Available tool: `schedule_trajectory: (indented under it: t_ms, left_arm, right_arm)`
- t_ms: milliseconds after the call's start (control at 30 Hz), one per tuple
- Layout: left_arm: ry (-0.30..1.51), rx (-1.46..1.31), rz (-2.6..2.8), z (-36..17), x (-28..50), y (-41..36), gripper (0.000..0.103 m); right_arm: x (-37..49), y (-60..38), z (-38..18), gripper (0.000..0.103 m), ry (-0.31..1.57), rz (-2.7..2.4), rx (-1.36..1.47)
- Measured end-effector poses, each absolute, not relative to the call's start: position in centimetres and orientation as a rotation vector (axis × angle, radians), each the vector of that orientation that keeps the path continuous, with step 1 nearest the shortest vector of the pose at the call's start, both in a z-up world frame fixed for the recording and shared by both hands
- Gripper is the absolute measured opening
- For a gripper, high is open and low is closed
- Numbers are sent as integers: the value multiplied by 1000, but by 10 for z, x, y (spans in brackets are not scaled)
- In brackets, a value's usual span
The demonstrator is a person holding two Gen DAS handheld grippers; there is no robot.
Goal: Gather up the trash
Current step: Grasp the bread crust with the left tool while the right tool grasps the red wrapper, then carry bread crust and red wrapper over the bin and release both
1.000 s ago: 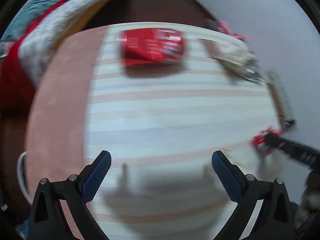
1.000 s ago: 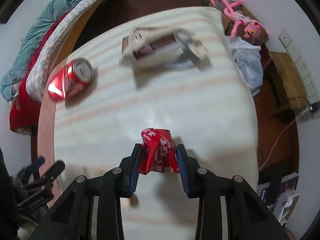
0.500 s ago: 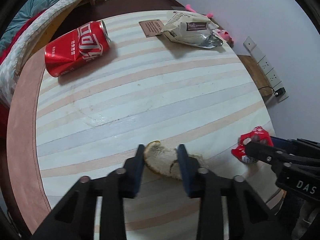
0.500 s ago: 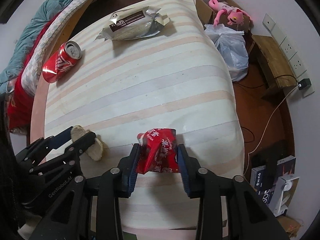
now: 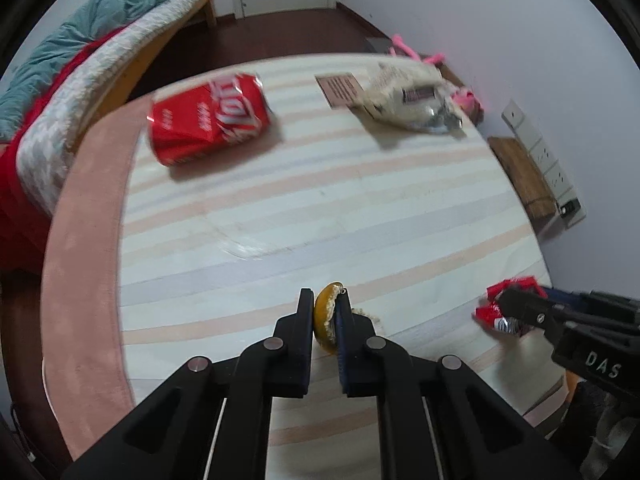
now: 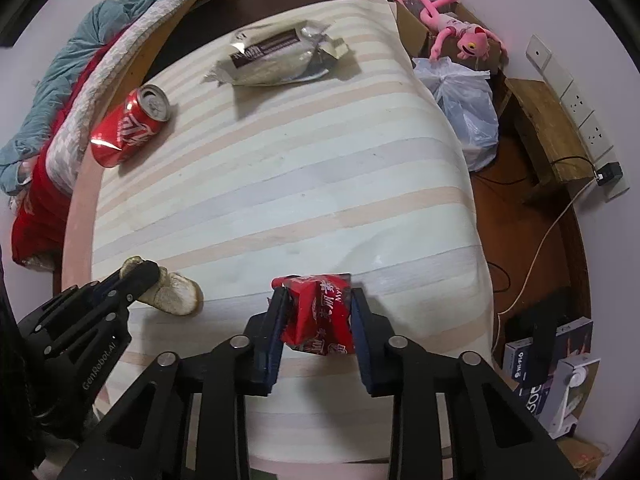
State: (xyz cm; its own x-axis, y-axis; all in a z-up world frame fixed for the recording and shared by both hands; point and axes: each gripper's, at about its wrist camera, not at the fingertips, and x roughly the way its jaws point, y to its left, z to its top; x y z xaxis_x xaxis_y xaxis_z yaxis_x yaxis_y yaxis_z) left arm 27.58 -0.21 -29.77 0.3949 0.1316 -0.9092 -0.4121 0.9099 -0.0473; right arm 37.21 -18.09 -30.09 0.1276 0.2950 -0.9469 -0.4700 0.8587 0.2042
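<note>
Since a second ago the left tool (image 5: pixel 325 320) has gone from wide open over bare stripes to clamped tight on a curled piece of yellow-brown peel with a pale pith side (image 5: pixel 325 316), its jaws having just been closing around it. In the left wrist view that peel stands on edge between the pads near the front edge of the striped cream-and-pink surface (image 5: pixel 320 208). A dented red drink can (image 5: pixel 208 120) lies on its side at the far left, and a crumpled white and silver snack bag (image 5: pixel 408 100) lies at the far right corner.

In the right wrist view the right tool (image 6: pixel 318 316) pinches a crumpled red foil wrapper (image 6: pixel 320 312), the jaws having just been closing further on it, near the front right edge. The peel (image 6: pixel 176 292) shows at the front left.

The peel is gripped by a thin edge, so it may well twist out or tear on lifting; the slick wrapper could slide from the pads.
</note>
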Motion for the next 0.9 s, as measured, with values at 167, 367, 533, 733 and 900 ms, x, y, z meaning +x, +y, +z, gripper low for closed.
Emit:
schedule_trajectory:
  t_ms: [167, 367, 533, 733, 900]
  left_arm:
    - [1042, -287, 398, -260, 256, 11, 7]
    - [947, -297, 469, -209, 218, 41, 7]
    - [885, -315, 545, -174, 174, 75, 7]
    - [817, -345, 680, -145, 99, 129, 7]
    - [786, -389, 805, -135, 29, 180, 7]
  right_arm:
    - [358, -171, -278, 25, 1301, 613, -152]
    - [335, -153, -235, 21, 1225, 695, -156]
    - [308, -126, -196, 21, 1168, 787, -158]
    - [258, -64, -158, 21, 1114, 940, -190]
    - [200, 12, -143, 21, 1093, 1087, -244]
